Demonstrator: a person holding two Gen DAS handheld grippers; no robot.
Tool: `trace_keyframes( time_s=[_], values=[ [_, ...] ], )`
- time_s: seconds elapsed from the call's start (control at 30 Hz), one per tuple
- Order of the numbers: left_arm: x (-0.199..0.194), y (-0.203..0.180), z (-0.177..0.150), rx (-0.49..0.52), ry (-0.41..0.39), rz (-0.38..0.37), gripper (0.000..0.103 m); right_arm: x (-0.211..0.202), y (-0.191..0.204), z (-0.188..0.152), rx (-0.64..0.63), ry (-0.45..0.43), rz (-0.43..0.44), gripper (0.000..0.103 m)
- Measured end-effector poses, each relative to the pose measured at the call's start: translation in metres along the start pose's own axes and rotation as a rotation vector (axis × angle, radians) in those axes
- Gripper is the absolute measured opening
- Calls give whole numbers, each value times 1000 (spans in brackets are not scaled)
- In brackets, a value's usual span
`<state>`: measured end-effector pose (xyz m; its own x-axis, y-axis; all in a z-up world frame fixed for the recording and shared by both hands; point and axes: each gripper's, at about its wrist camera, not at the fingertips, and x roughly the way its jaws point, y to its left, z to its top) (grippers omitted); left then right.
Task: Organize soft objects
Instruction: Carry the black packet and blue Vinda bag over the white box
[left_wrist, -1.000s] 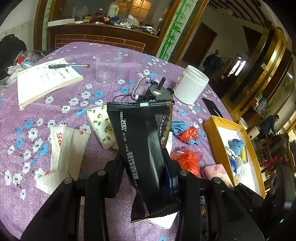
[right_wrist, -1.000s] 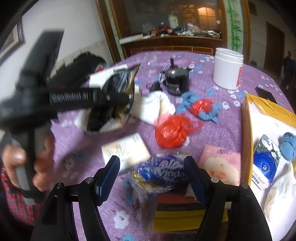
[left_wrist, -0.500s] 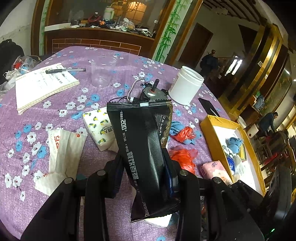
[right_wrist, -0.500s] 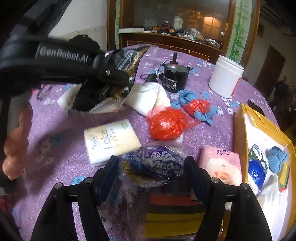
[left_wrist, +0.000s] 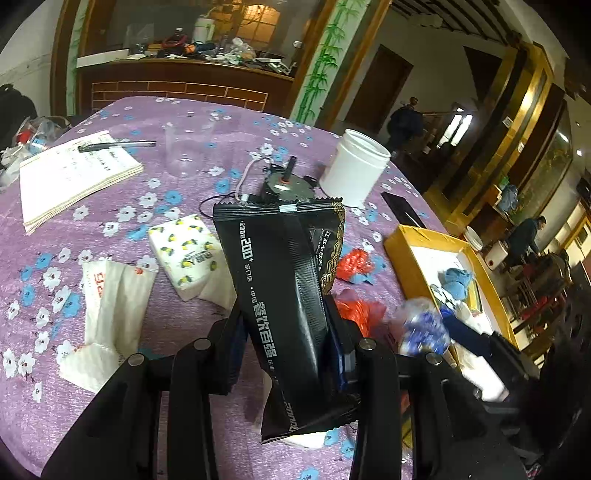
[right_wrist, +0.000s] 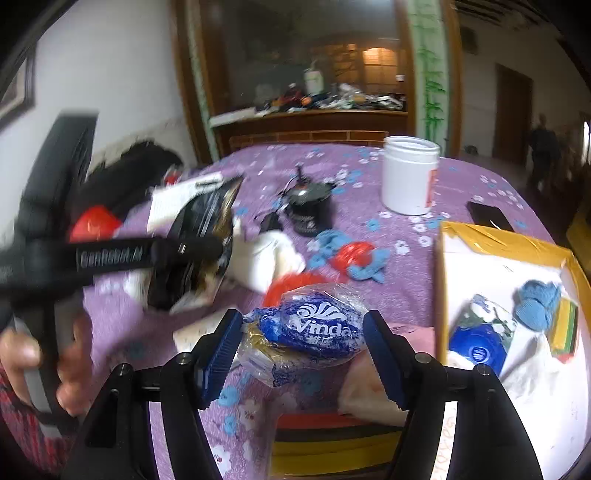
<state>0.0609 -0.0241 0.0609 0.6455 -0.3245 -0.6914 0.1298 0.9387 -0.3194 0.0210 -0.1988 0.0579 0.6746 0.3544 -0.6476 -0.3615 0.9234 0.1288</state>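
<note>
Purple tablecloth (left_wrist: 110, 206): two tissue packs (left_wrist: 188, 254)

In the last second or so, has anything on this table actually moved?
Yes. The right gripper has lifted the blue Vinda tissue pack off the purple tablecloth, toward the yellow box. The left gripper still clamps the black pouch; the white jar stayed put.

Blue Vinda tissue pack (right_wrist: 314, 328) now lifted off the purple tablecloth (right_wrist: 369, 192), higher between the right gripper (right_wrist: 303, 354) jaws.

Both wrist views look down close, sharing the white jar (left_wrist: 356, 168).
</note>
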Motion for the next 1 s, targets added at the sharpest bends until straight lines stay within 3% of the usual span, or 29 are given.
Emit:
trace_keyframes(
  time_s=[0.23,0.33,0.6,0.83,1.0],
  values=[
    [0,-12,-4,41,1,-27,35,-25,-19,9,96,-104,26,70],
    [0,-14,-4,52,1,-31,35,-38,-26,11,112,-162,-10,70],
    [0,-17,-5,63,0,-36,35,-45,-28,11,116,-173,-86,70],
    [0,-18,-6,67,1,-36,35,-44,-34,10,160,-171,-39,70],
    [-1,-21,-7,74,-3,-38,35,-52,-33,11,157,-209,-76,72]
  ],
)
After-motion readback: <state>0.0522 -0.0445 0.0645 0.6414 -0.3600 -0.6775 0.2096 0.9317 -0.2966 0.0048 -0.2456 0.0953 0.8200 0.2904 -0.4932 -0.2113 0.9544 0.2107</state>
